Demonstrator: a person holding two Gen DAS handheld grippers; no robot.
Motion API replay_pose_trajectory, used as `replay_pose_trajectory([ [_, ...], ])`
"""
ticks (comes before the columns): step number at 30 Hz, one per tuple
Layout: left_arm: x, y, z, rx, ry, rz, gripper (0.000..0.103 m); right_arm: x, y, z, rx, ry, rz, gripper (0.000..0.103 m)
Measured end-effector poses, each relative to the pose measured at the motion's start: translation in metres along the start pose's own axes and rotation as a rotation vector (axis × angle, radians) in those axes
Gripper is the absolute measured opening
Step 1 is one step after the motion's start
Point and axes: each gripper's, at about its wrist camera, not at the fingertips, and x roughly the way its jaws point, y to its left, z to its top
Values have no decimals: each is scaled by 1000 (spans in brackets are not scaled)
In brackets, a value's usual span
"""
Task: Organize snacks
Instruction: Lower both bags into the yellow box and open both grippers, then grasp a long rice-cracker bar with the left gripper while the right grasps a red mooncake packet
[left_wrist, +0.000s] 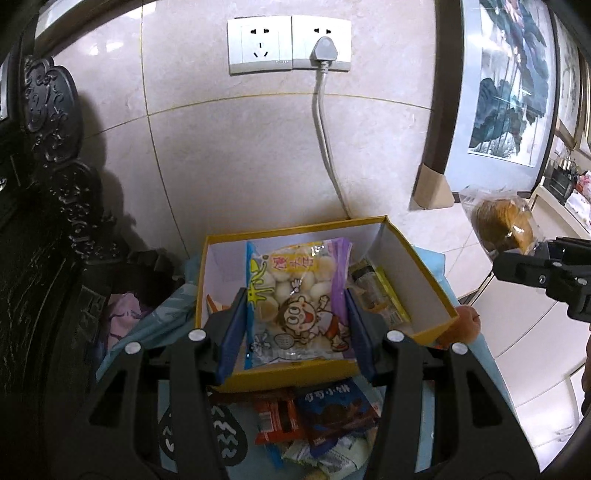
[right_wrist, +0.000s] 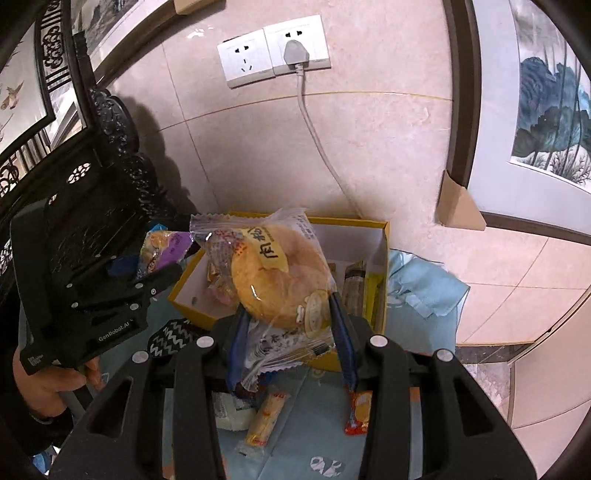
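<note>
Item: my left gripper (left_wrist: 295, 325), jaws clamped on a cartoon-printed bag of pale round snacks (left_wrist: 299, 299), held over the near half of the yellow box (left_wrist: 417, 258). Item: my right gripper (right_wrist: 286, 332), jaws clamped on the lower edge of a clear-wrapped round pastry (right_wrist: 280, 277), held over the same box, towards its near right. Box contents: a small jar (right_wrist: 352, 284) against the right wall, a few wrapped pieces at left. Loose packets (left_wrist: 317, 417) lie on the blue cloth (right_wrist: 424, 284), nearer than the box. Step in hand, as I judge: carrying both snacks for boxing. Next move calls for lowering each into free floor space, then releasing
</note>
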Motion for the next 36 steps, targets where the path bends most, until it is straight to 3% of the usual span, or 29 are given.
replay_pose_trajectory([
  [6,25,3,18,8,7,20,55,27,-5,30,8,4,-5,44],
  [7,33,4,23,3,10,20,69,35,-7,35,11,18,2,44],
  [8,47,7,26,-12,35,6,82,44,-10,39,17,38,-3,56],
  [9,58,9,26,-23,68,1,101,52,-13,40,24,61,-29,70],
  [10,71,13,23,-36,115,12,101,60,-16,39,27,86,-63,70],
  [12,84,22,12,-61,185,36,101,61,-19,31,29,93,-50,70],
  [14,80,29,2,-85,166,6,101,58,-19,20,6,85,-52,70],
  [22,49,26,-55,-23,132,15,101,51,-19,-49,17,126,-38,70],
  [27,34,4,-113,96,160,-4,101,51,-22,-89,65,164,-44,70],
  [31,16,-3,-155,104,169,-54,101,48,-28,-113,109,186,-59,70],
  [36,13,-13,-214,189,268,-61,101,48,-36,-139,118,217,-102,70],
])
